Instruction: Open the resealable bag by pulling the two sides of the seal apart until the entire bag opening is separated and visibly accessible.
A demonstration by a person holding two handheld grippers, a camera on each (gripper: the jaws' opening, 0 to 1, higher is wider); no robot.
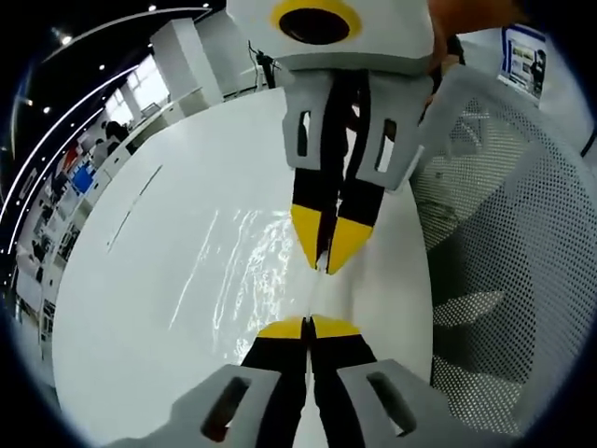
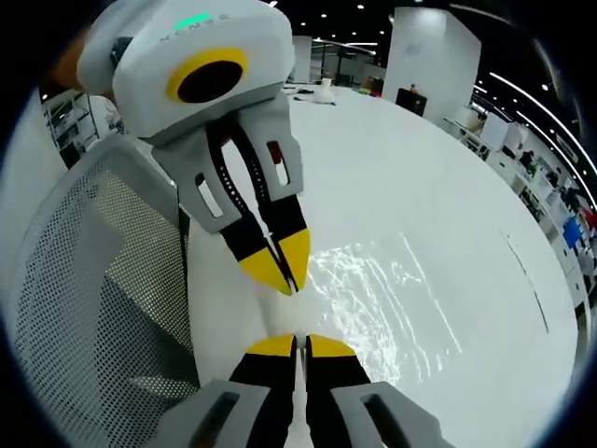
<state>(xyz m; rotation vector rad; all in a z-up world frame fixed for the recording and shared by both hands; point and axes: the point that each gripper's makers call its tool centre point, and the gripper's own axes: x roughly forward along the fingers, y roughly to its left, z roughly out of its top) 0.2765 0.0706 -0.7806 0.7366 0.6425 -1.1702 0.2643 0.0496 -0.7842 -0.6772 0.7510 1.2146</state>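
Observation:
A clear resealable bag (image 1: 250,273) lies on the white table (image 1: 131,308) and shows mostly as glints. In the left gripper view, my left gripper (image 1: 308,326) rises from the bottom, jaws shut on the bag's near edge. My right gripper (image 1: 326,259) reaches down from the top opposite it, jaws pinched on the other side of the bag's rim. A short strip of film spans the small gap between the two sets of yellow tips. In the right gripper view, my right gripper (image 2: 300,342) is at the bottom and the left gripper (image 2: 284,276) is above it. The bag (image 2: 378,294) spreads to the right.
A white mesh chair (image 1: 508,233) stands close beside the table's edge and also appears in the right gripper view (image 2: 84,280). The table's wide white top (image 2: 438,187) stretches beyond the bag. Desks and shelving sit far off in the room.

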